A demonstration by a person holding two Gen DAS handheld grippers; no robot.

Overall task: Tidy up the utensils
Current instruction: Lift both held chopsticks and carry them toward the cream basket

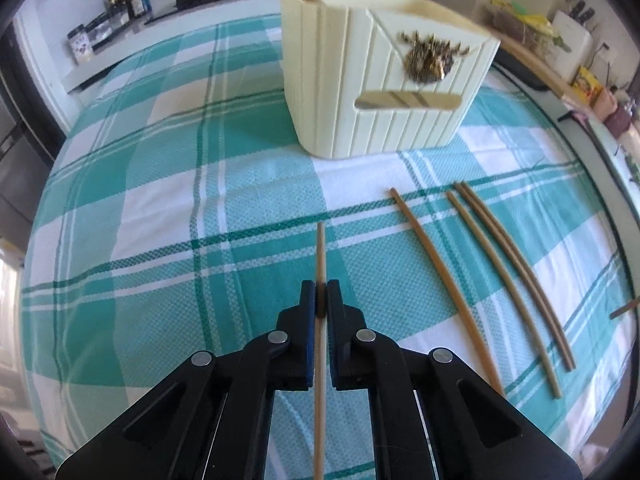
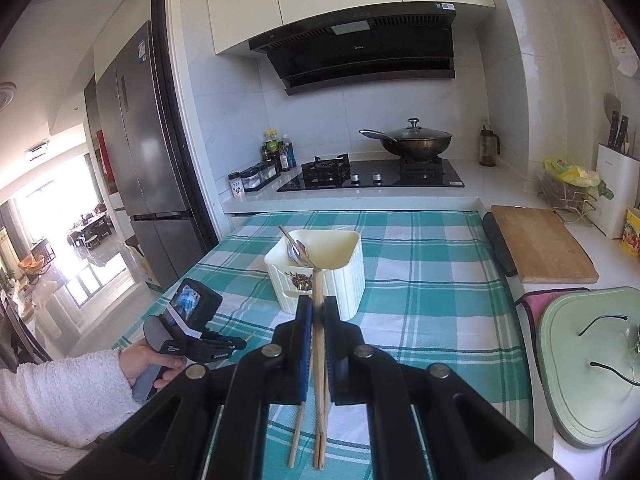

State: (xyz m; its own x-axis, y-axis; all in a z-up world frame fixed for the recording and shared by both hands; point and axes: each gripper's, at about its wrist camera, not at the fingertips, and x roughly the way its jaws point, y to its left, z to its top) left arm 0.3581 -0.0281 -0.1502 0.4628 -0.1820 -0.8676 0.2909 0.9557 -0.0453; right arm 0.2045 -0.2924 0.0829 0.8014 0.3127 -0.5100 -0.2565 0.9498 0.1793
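A cream utensil holder (image 1: pixel 384 76) stands on the teal checked cloth; in the right wrist view it (image 2: pixel 344 276) holds a metal spoon (image 2: pixel 298 254) and a chopstick. My left gripper (image 1: pixel 321 296) is shut on one bamboo chopstick (image 1: pixel 320 256), low over the cloth in front of the holder. Three loose chopsticks (image 1: pixel 476 272) lie on the cloth to its right. My right gripper (image 2: pixel 318 308) is shut on a pair of chopsticks (image 2: pixel 319 352), held above the table short of the holder. My left gripper (image 2: pixel 236 346) shows in the right wrist view at lower left.
A wooden cutting board (image 2: pixel 540 240) and a green board with glasses (image 2: pixel 592 364) lie at the right. A stove with a wok (image 2: pixel 416 140), spice jars (image 2: pixel 256 176) and a fridge (image 2: pixel 144 160) stand beyond the table. Another chopstick (image 2: pixel 296 436) lies under my right gripper.
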